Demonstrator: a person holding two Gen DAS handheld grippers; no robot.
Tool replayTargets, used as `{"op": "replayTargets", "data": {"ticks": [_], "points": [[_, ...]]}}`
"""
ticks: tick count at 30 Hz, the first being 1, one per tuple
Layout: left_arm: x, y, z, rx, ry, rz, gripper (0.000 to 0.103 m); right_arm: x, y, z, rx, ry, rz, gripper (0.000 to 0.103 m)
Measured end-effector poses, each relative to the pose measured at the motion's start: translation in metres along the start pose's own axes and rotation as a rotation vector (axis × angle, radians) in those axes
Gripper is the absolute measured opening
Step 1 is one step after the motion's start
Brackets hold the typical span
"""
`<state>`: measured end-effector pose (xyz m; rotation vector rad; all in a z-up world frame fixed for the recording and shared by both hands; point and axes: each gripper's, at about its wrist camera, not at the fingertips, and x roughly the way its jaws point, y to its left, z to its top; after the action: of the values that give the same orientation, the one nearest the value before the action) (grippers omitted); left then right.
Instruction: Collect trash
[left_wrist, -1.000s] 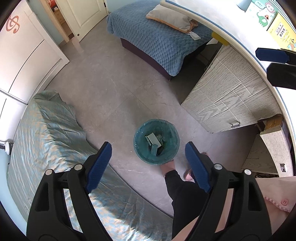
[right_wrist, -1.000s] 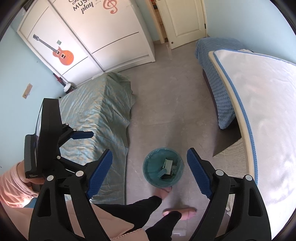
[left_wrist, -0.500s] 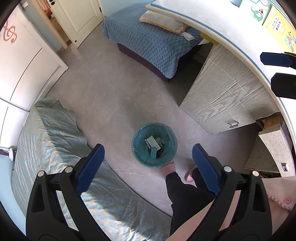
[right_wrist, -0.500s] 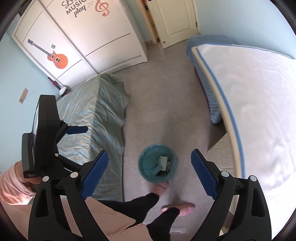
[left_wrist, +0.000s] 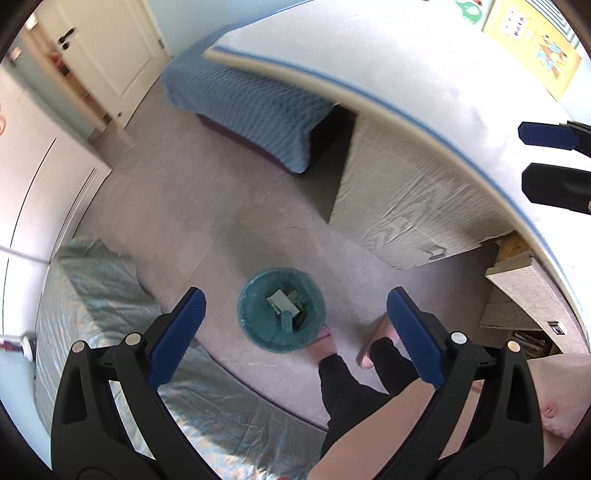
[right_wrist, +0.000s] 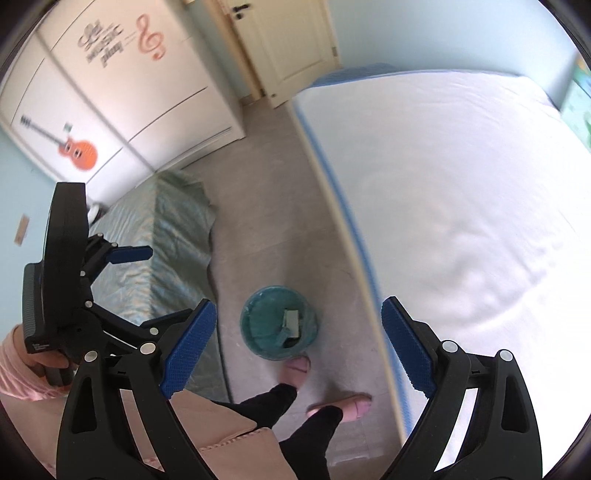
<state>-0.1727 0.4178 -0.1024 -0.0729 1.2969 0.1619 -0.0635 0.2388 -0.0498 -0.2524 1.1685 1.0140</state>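
A round teal bin (left_wrist: 246, 314) stands on the grey floor, with a greenish box and other trash (left_wrist: 282, 300) lying inside it. My left gripper (left_wrist: 295, 295) hangs high above it, pointing down, open, with nothing between its blue pads. The right gripper (right_wrist: 298, 304) is also open and empty, high above the same bin (right_wrist: 255, 332), at the edge of the white mattress. In the left wrist view the right gripper (left_wrist: 550, 160) shows at the right, over the mattress. One blue finger (right_wrist: 131, 254) of the left gripper shows in the right wrist view.
A white mattress (right_wrist: 461, 203) on a wood-grain base (left_wrist: 406, 206) fills the right. A teal-covered bed (left_wrist: 92, 295) lies left of the bin, a blue quilted bed (left_wrist: 251, 107) farther off. The person's feet in pink slippers (right_wrist: 295, 369) stand beside the bin. White wardrobe (right_wrist: 110, 92) behind.
Both grippers' jaws have spread wider. Both hands have shifted sideways toward the white mattress, which now fills more of each view. The bin and its contents have not moved.
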Motion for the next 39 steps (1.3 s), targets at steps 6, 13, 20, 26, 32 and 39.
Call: {"op": "replayTargets", "data": {"ticks": [6, 13, 20, 26, 32, 39], "points": [[-0.002, -0.038, 0.022, 0.067, -0.007, -0.037, 0.096, -0.02, -0.034, -0.015, 0.085, -0.025, -0.043, 0.09], [-0.008, -0.082, 0.046, 0.139, -0.018, -0.088, 0.096, -0.042, -0.071, -0.033, 0.19, -0.069, -0.077, 0.09], [-0.015, -0.134, 0.06, 0.237, -0.039, -0.114, 0.096, -0.065, -0.108, -0.055, 0.272, -0.105, -0.123, 0.09], [-0.016, -0.178, 0.074, 0.293, -0.037, -0.172, 0.096, -0.086, -0.146, -0.083, 0.349, -0.12, -0.172, 0.09], [-0.015, -0.218, 0.086, 0.373, -0.039, -0.198, 0.096, -0.106, -0.173, -0.111, 0.451, -0.139, -0.249, 0.09], [-0.02, -0.253, 0.101, 0.504, -0.06, -0.233, 0.096, -0.123, -0.191, -0.136, 0.609, -0.19, -0.315, 0.09]]}}
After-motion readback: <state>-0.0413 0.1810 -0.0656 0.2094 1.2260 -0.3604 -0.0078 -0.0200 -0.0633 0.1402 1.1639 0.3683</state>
